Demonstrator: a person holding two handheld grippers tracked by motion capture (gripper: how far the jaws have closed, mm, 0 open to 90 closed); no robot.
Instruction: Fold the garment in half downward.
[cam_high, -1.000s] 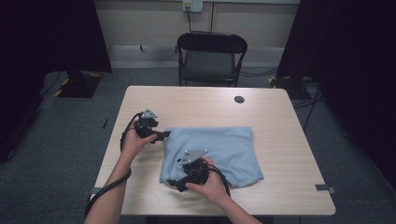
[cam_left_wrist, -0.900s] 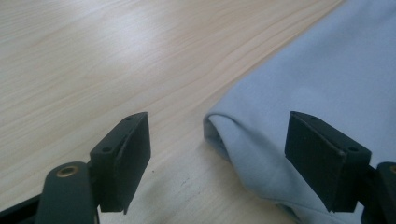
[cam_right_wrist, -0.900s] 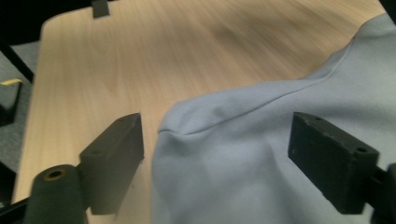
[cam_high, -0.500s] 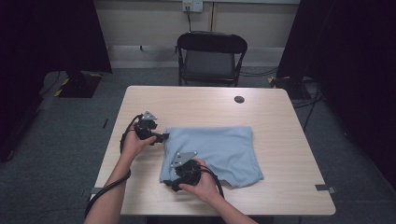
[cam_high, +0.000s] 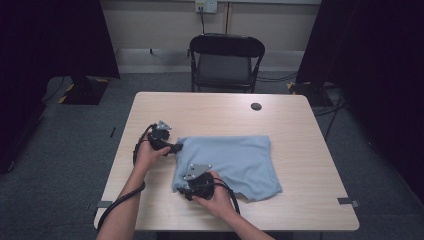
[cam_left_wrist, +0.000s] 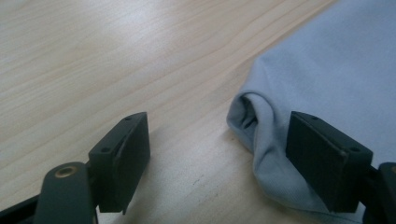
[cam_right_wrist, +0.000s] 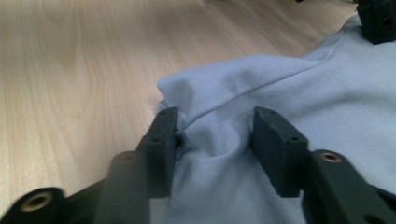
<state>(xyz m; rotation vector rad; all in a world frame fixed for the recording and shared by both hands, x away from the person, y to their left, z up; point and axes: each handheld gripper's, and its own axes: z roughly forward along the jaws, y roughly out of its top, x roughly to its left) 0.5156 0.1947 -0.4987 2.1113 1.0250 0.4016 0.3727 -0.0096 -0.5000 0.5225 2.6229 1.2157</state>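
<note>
A light blue folded cloth (cam_high: 230, 162) lies flat on the wooden table (cam_high: 300, 125). My left gripper (cam_high: 175, 148) rests at the cloth's far left corner. In the left gripper view its jaws (cam_left_wrist: 219, 126) stand wide open, with the rolled corner of the cloth (cam_left_wrist: 261, 126) between them, close to the right jaw. My right gripper (cam_high: 186, 189) sits at the near left corner. Its jaws (cam_right_wrist: 215, 119) have just been closing and stand half apart, with a loose ridge of cloth (cam_right_wrist: 215, 135) gathered between them. The left gripper's jaw (cam_right_wrist: 376, 18) shows at that view's top right.
A small black round object (cam_high: 256, 106) lies near the table's far edge. A black folding chair (cam_high: 226, 60) stands behind the table. Bare wood runs left of the cloth (cam_high: 145, 125) and to its right.
The right hand has edged slightly left over the cloth's near left corner. The left hand has stayed in place.
</note>
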